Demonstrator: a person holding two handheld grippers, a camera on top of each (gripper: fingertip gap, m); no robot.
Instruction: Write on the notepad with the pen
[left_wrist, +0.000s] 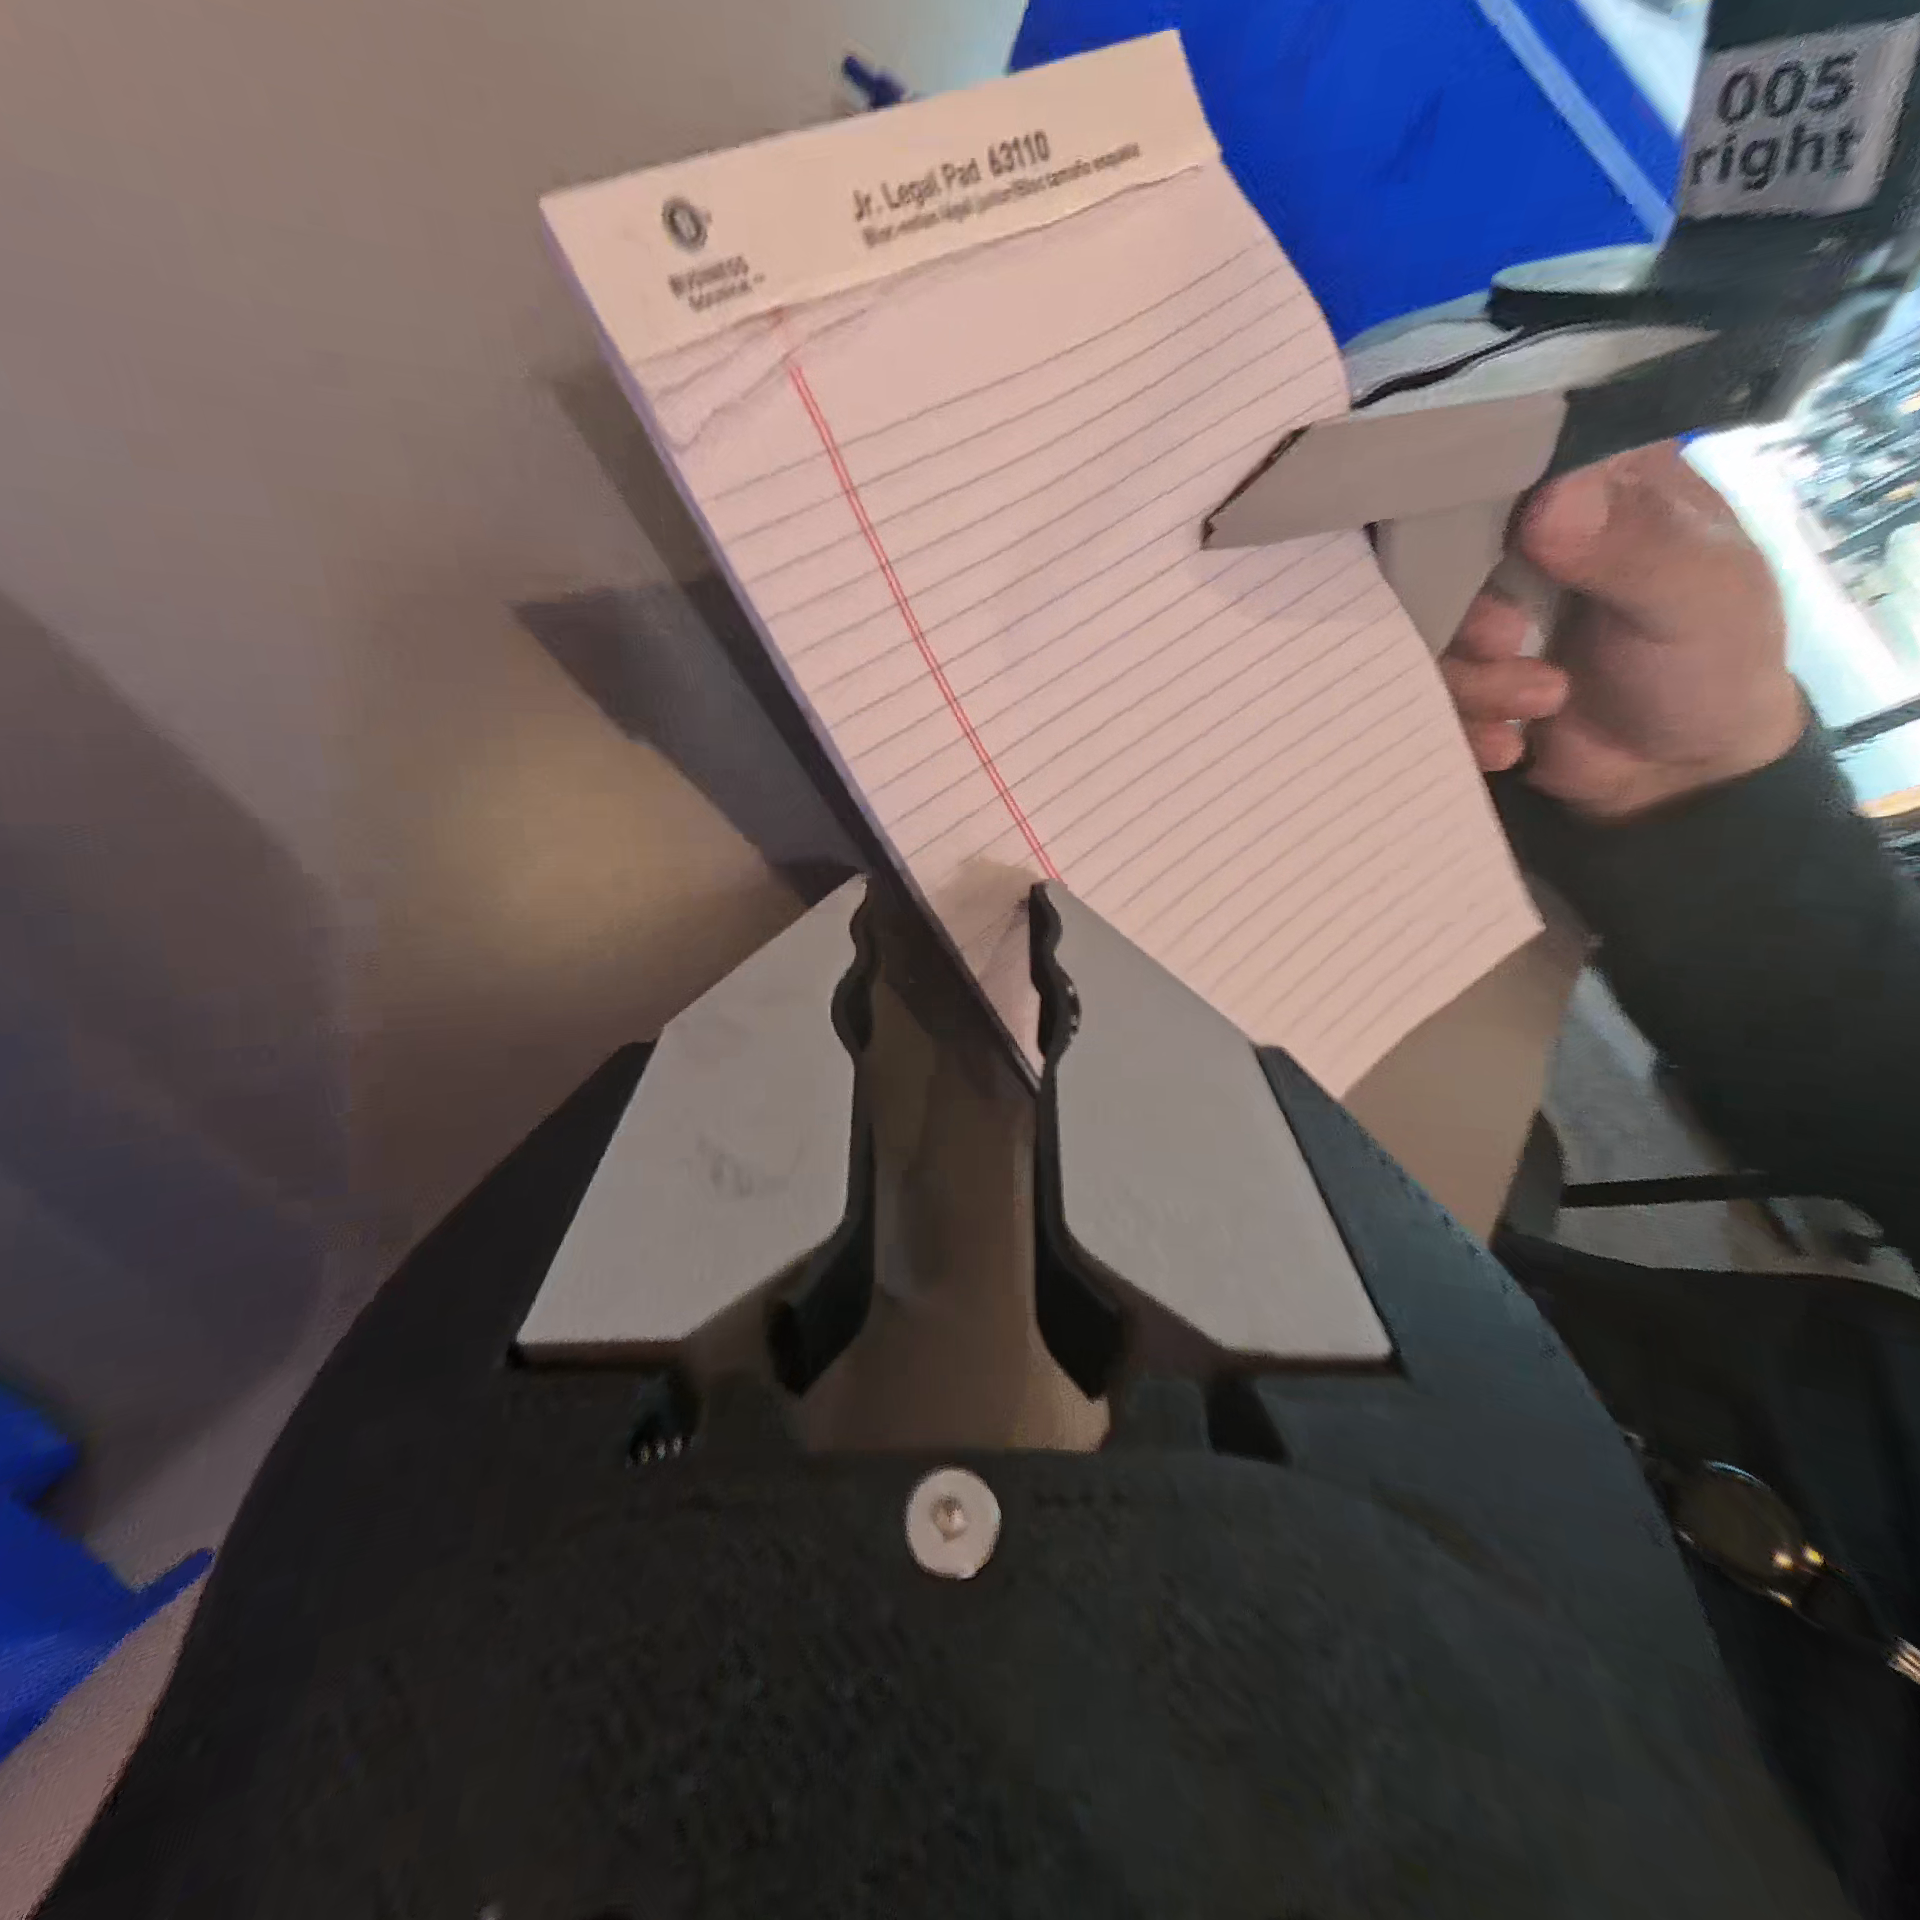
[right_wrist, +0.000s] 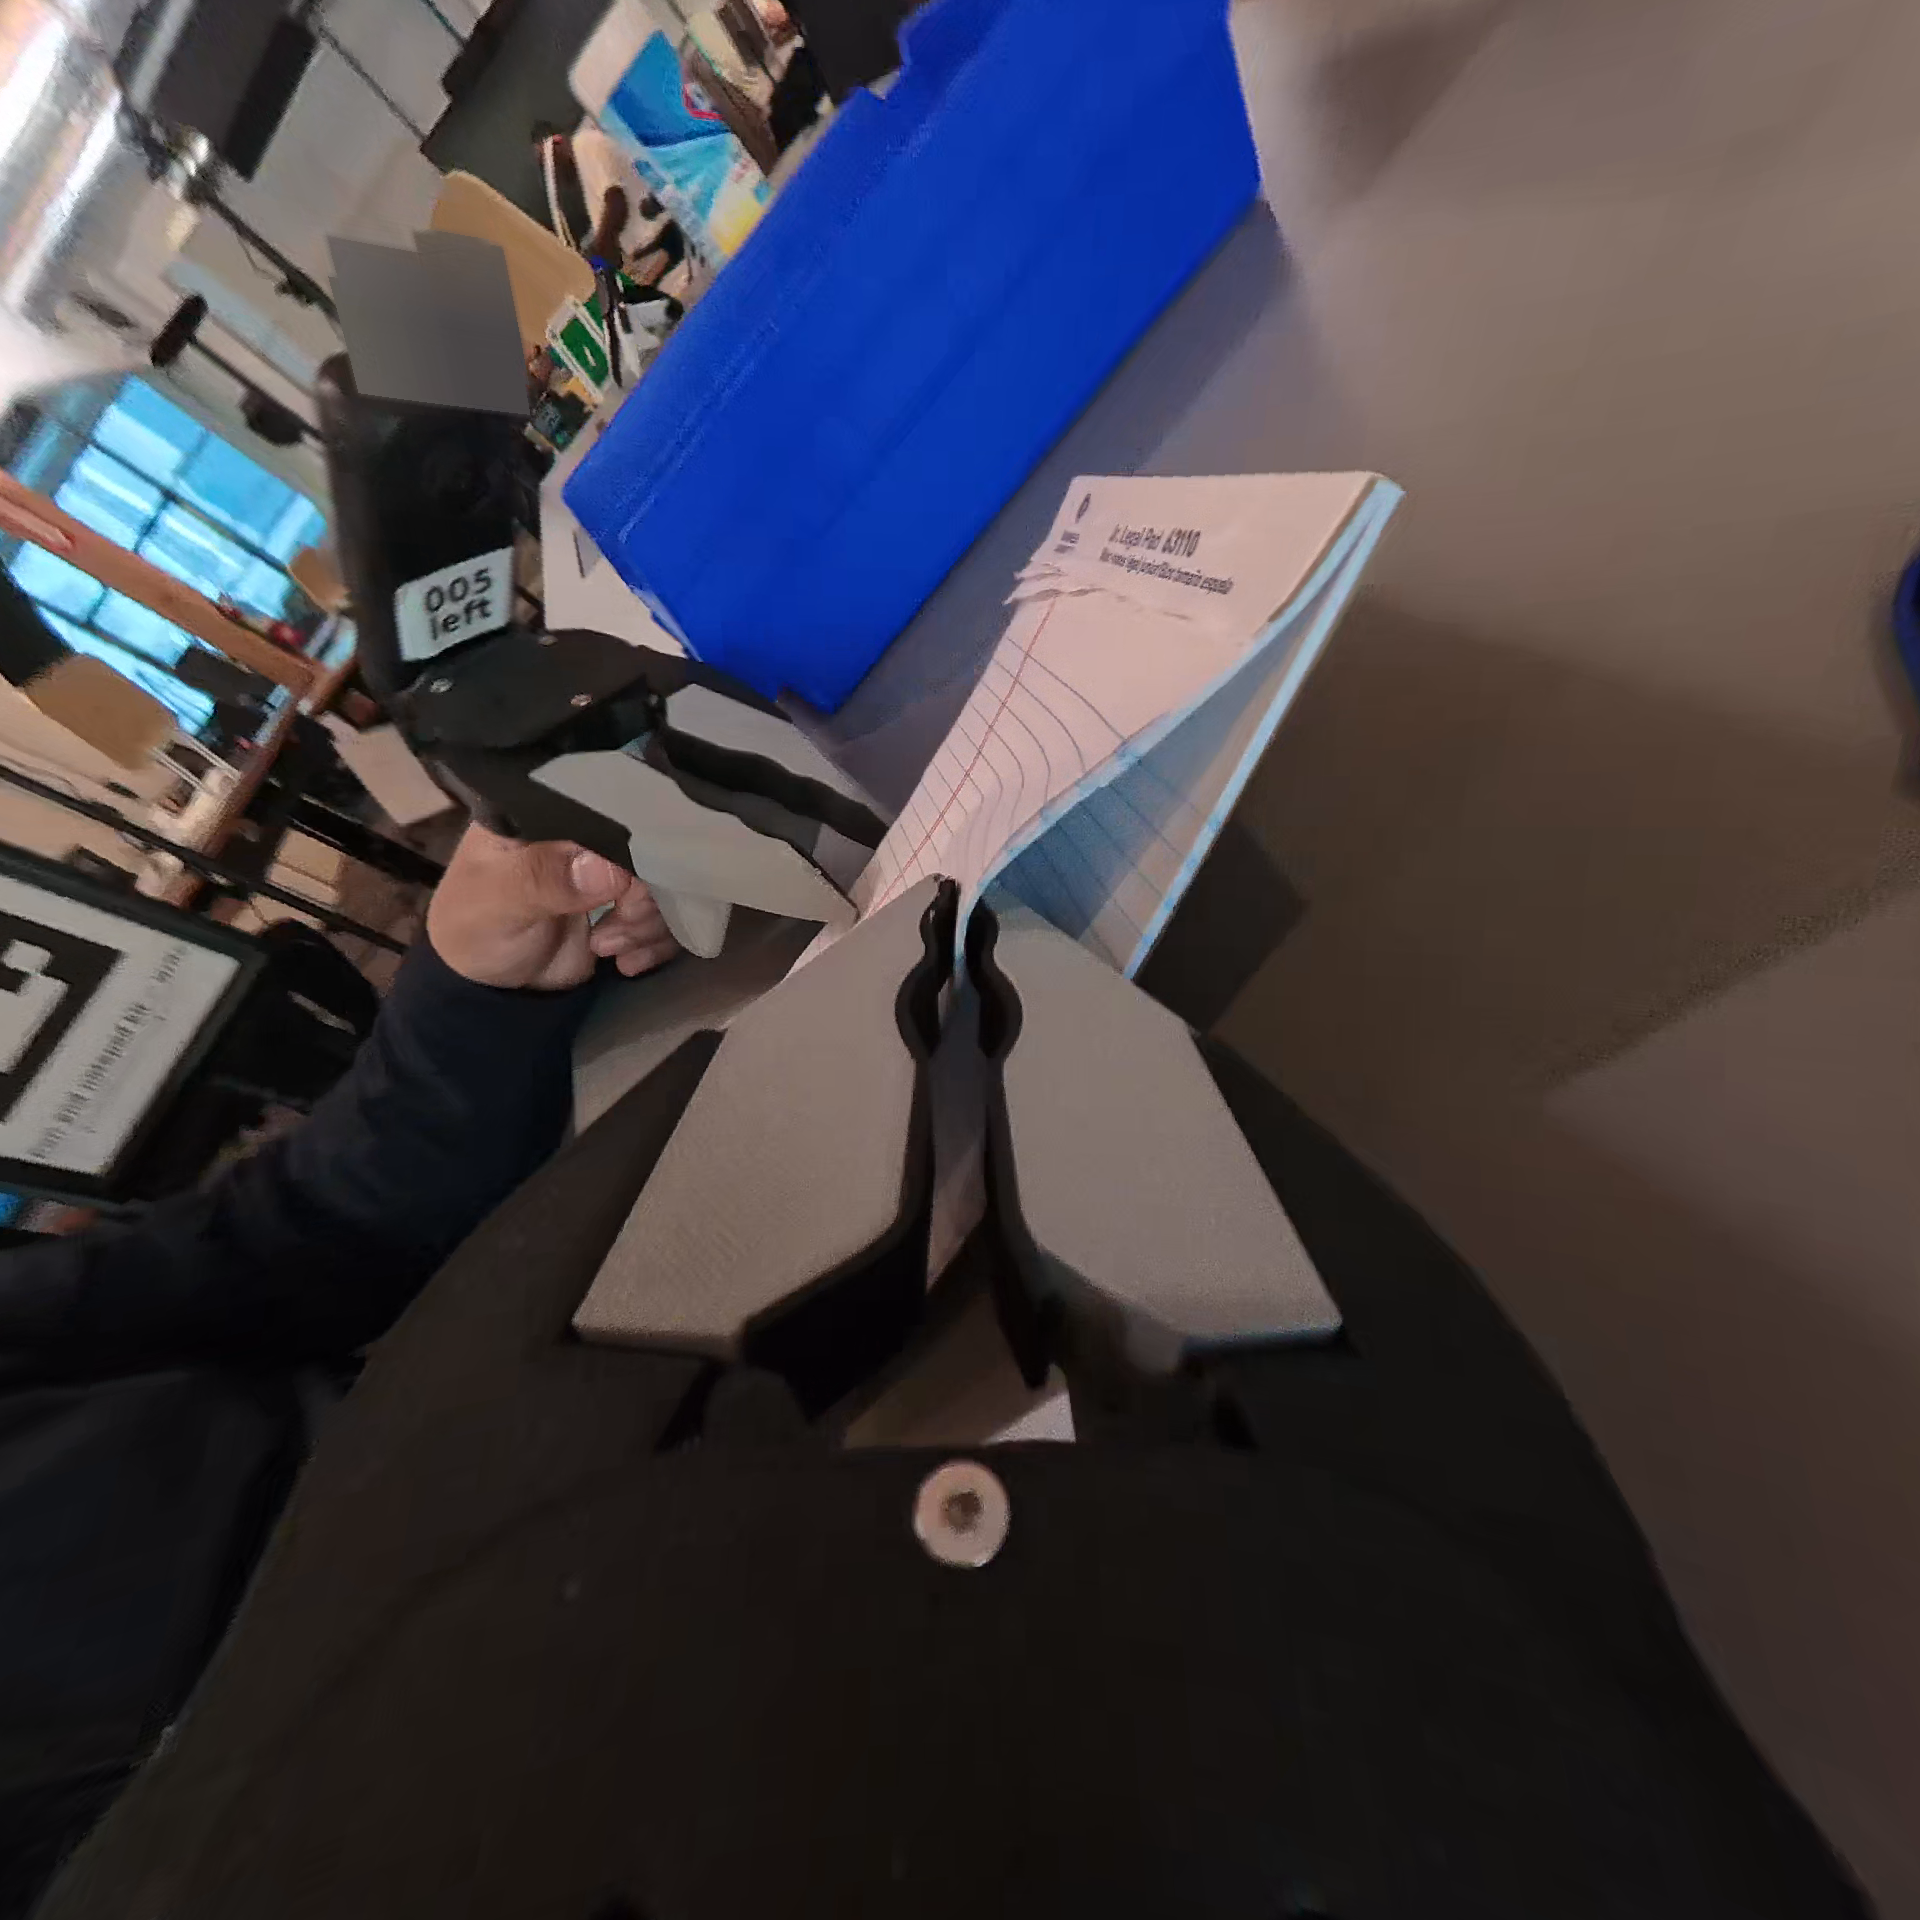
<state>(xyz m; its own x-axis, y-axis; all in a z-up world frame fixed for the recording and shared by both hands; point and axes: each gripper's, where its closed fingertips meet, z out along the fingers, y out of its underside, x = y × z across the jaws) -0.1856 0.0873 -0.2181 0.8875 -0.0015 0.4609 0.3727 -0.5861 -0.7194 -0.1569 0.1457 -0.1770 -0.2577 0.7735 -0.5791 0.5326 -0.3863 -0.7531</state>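
Note:
A white lined notepad (left_wrist: 1039, 520) with a red margin line is tilted up off the grey table (left_wrist: 260, 416). My left gripper (left_wrist: 951, 904) holds the pad's lower edge between its fingers, which stand a little apart around the pad's thickness. In the right wrist view my right gripper (right_wrist: 961, 914) is shut on the edge of the top sheet (right_wrist: 987, 769), which is peeled away from the rest of the notepad (right_wrist: 1195, 561). The right gripper also shows in the left wrist view (left_wrist: 1216, 530) at the pad's right edge. No pen is clearly visible.
A blue plastic bin (right_wrist: 914, 364) stands on the table just behind the pad. A small blue object (left_wrist: 862, 78) lies beyond the pad's top. A person's hands (left_wrist: 1621, 644) (right_wrist: 520, 914) hold the gripper handles. Bare table lies left of the pad. About 8 cm separates my left fingertips from my right. My left tips are about 25 cm from the small blue object (left_wrist: 862, 78), my right tips only 20 cm.

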